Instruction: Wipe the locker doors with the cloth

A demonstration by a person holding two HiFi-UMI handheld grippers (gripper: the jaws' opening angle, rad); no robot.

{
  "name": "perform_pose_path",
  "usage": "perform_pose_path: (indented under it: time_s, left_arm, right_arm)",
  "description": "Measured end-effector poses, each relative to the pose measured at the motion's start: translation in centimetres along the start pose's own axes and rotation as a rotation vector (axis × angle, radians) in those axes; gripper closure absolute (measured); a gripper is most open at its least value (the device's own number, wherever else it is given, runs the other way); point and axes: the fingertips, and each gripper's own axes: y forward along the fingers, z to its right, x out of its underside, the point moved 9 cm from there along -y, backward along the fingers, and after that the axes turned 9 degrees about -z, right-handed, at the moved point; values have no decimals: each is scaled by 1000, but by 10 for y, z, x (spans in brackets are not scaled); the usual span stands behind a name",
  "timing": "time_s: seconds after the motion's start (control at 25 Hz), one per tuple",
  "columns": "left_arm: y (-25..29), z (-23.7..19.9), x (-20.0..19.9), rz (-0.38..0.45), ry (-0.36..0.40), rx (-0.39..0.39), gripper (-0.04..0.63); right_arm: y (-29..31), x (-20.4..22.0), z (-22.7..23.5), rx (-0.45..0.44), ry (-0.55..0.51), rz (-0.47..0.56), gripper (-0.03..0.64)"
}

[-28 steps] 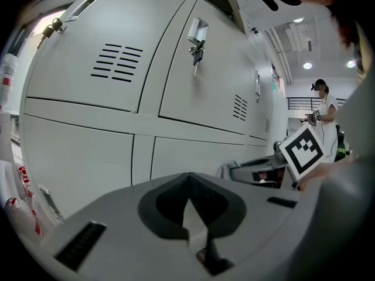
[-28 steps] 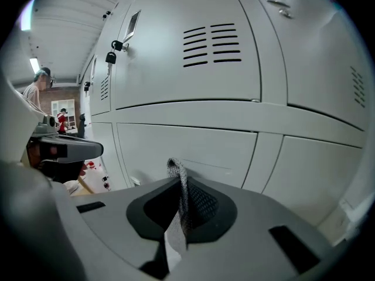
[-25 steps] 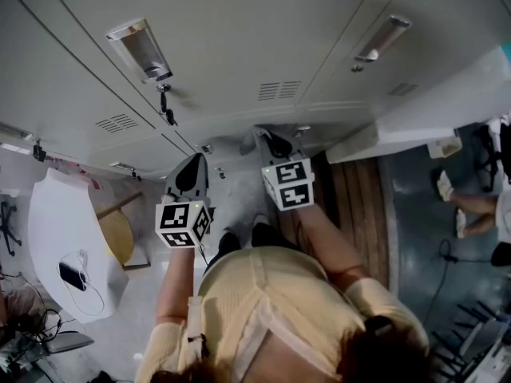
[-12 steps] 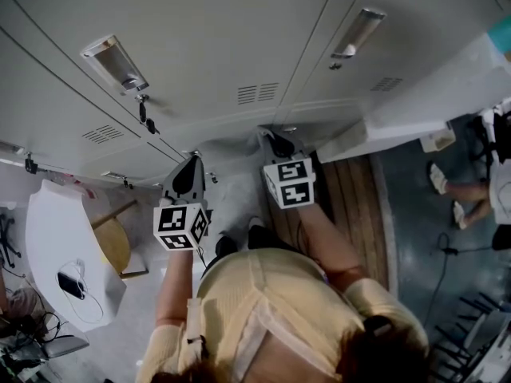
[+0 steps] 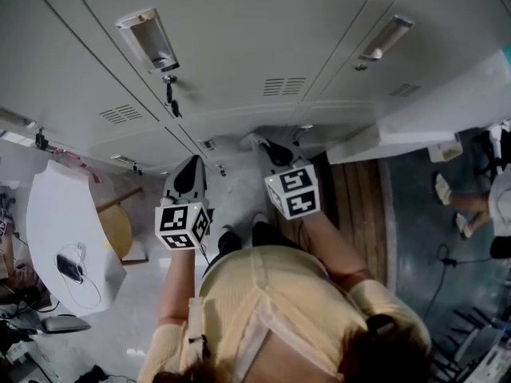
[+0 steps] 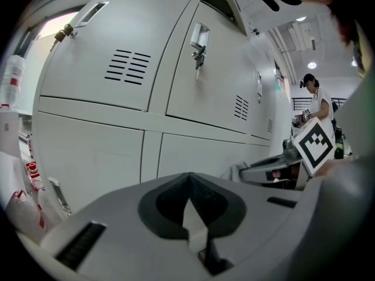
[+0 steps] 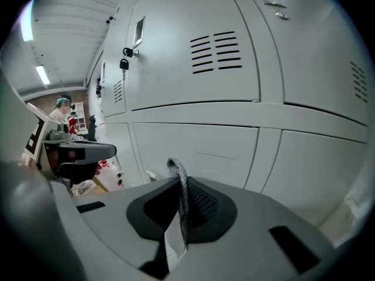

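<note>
At centre of the head view, the left gripper (image 5: 192, 162) and right gripper (image 5: 271, 144) are held low before the locker doors (image 5: 239, 38). Lower in the left gripper view, the jaws are seen closed on nothing. Lower centre of the right gripper view, a grey mesh cloth (image 7: 176, 170) is pinched between closed jaws, with only a narrow strip poking up. Wiping seems not yet begun, so the cloth must next be pressed flat to a door.

Soft, even indoor light falls on the pale lockers (image 5: 239, 46), with only a faint shadow under the handle (image 5: 148, 42) and no hard glare. In the right gripper view ceiling strips (image 7: 42, 74) glow at far left; in the left one a round lamp (image 6: 312, 65) shines at far right. All views bend straight seams towards the edges, and both gripper views fade to black corners. The cloth (image 7: 177, 180) weave reads sharp, the foreground below it soft
</note>
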Motion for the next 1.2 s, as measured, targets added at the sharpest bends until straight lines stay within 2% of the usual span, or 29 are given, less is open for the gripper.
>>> perform_pose_path:
  time_s: [0.2,0.4,0.8,1.2]
  left_arm:
    - [-21,-17,9,6,-26,-51,603]
    - [-38,-33,20,10,-54,-101,603]
    - [-59,-54,40,4,-105,-176,603]
    - [-55,-55,45,-4,-130,-197,603]
  right_arm:
    - [12,-10,-40,-95,-35,-19,600]
    - [31,-15,-68,-136,-86,-21,601]
    - [69,-18,-96,-159,-148,-42,600]
    - [89,-15,-83,-131,-154,-78,600]
